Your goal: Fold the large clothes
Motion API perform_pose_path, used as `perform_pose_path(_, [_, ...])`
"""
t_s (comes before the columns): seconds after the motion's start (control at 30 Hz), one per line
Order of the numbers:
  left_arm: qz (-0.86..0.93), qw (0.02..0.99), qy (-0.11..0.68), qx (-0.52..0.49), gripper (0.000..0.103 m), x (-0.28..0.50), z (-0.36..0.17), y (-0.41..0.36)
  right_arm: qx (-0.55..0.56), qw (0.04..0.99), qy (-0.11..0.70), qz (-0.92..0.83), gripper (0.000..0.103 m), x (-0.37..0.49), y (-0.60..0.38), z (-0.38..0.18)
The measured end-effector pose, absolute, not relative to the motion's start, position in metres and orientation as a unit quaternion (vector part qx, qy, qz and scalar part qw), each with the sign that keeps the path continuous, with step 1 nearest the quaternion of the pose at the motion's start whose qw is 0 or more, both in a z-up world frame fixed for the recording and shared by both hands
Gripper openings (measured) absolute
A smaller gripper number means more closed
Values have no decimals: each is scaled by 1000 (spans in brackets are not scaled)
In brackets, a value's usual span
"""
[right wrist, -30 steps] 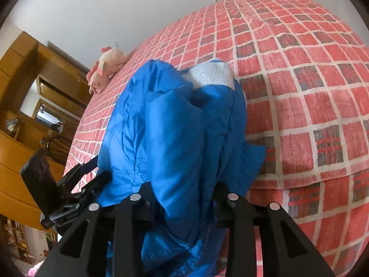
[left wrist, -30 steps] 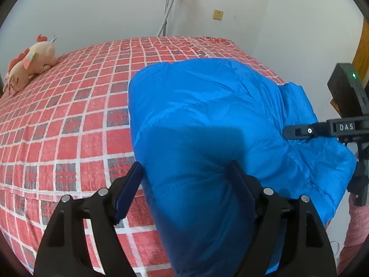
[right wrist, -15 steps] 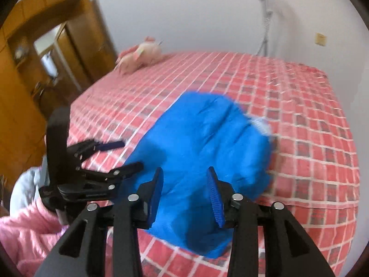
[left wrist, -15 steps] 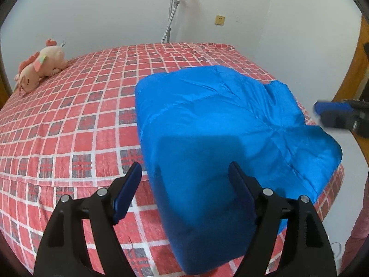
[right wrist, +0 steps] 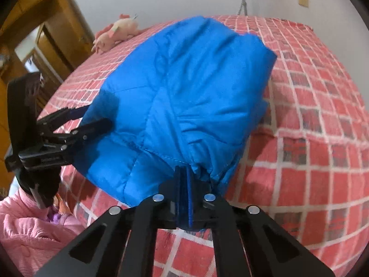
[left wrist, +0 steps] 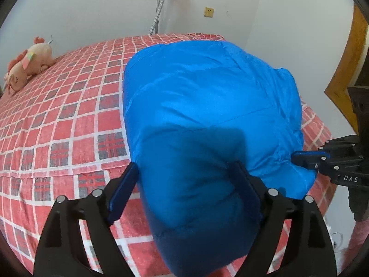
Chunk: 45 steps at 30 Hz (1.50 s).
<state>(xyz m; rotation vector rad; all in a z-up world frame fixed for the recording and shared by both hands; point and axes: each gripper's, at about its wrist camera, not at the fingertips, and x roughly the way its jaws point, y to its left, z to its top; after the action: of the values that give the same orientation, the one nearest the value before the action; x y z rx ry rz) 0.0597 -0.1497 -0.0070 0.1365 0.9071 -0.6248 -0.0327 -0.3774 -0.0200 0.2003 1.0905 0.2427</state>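
The folded blue jacket (left wrist: 207, 120) lies on the checked bed (left wrist: 57, 120); the left gripper (left wrist: 186, 184), jaws just opening wider, straddles its near end; the right gripper (right wrist: 183, 184) has just pinched shut beside its hem.

Bright blue jacket (left wrist: 207, 106), red-and-white checked bedspread (left wrist: 69, 120), pink plush toy (left wrist: 27, 64)

A folded blue padded jacket (left wrist: 207, 115) is seen lying on a bed covered by a red checked sheet (left wrist: 69, 120). The near end of the jacket is straddled by the left gripper (left wrist: 184, 184), whose jaws have just been opening and are spread wide. The right gripper (left wrist: 302, 159) is seen at the jacket's right edge, jaws together. A pink plush toy (left wrist: 27, 62) is laid far left
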Motion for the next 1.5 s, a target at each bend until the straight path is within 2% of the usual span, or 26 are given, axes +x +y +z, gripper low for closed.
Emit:
perform_pose_path(0.23, [-299,845,442,46,84,66,-8,-146,91,852,506,94,2,-36,-372,-14])
perform_pose_path(0.33, [-311,834,455,30,83,73,4,-138,100,860,490,102,10,-38,-371,14])
perform_pose_path(0.43, [-302,851,428,10,83,86,31,-125,88,882,452,99,27,-31,-363,48])
perform_pose_path(0.47, [-297,857,421,8,83,91,38,-125,87,887,442,95,28,-24,-360,57])
perform_pose_path(0.63, [-265,869,418,9,83,127,48,-146,87,896,433,46,27,32,-350,66])
perform_pose_path(0.83, [-242,855,459,13,82,152,19,-175,106,881,460,-34,26,77,-371,25])
perform_pose_path(1.13, [-236,845,480,23,83,160,-6,-182,150,872,466,-34,24,82,-399,-31])
perform_pose_path(1.23, [-237,841,485,22,83,163,-4,-181,158,869,468,-30,24,82,-401,-26])
perform_pose_path(1.33, [-239,846,476,13,81,153,7,-168,155,878,453,-19,29,68,-399,-7])
perform_pose_path(1.5, [-237,866,439,24,81,113,25,-148,122,891,436,0,32,33,-383,20])
